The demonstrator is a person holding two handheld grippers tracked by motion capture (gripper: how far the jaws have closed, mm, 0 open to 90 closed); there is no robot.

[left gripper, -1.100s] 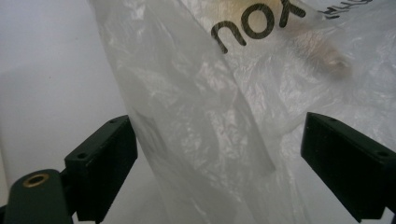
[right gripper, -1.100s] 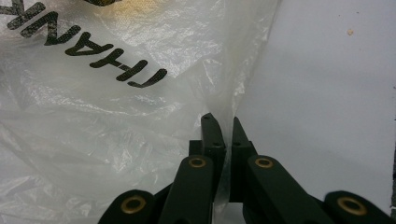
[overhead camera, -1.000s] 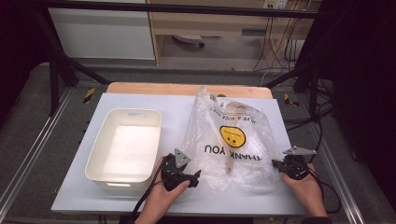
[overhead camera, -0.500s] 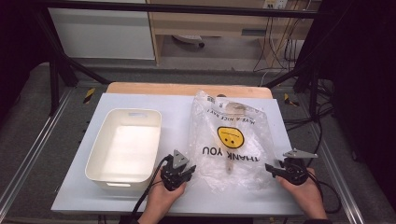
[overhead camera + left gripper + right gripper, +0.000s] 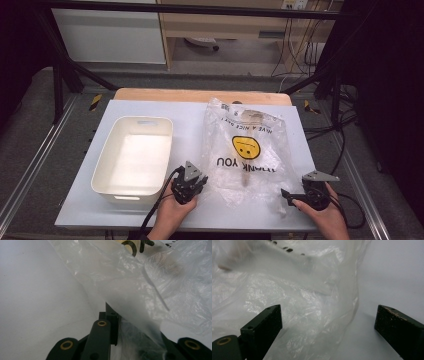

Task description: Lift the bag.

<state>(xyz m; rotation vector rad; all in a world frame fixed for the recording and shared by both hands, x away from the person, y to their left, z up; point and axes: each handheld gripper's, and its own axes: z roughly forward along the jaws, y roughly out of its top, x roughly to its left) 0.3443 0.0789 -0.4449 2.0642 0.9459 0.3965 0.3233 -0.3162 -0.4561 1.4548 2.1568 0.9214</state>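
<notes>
Step in hand, as judged: hold the near edge of the clear plastic bag [image 5: 246, 150] at two corners, probably to spread its mouth. Bag flat on the pale surface [image 5: 190, 112], right of centre, printed smiley up, lettering reading away from the person; white bin [image 5: 134, 155] to its left, apart from it.

Left tool [image 5: 196, 181], at the bag's near left corner: jaws together, just closed, clamped on a fold of film, as the left gripper view [image 5: 112, 325] shows; best kept firm and still as the anchor. Right tool [image 5: 286, 194], at the near right corner: jaws wide apart, just opened; in the right gripper view [image 5: 327, 322] film lying between them, pressed by neither. Better to slide lower and further in so that one layer alone passes between the pads before closing; thin film slips and bunches easily, so a slow, level approach.

Hard to make out: number of layers in the left clamp; a pale, long thing [image 5: 247, 172] inside the bag, blurred through the film, kind not told; mouth of the bag lost in crumpled folds; small print near the far edge too fine to read; left tool's far jaw veiled by film.
</notes>
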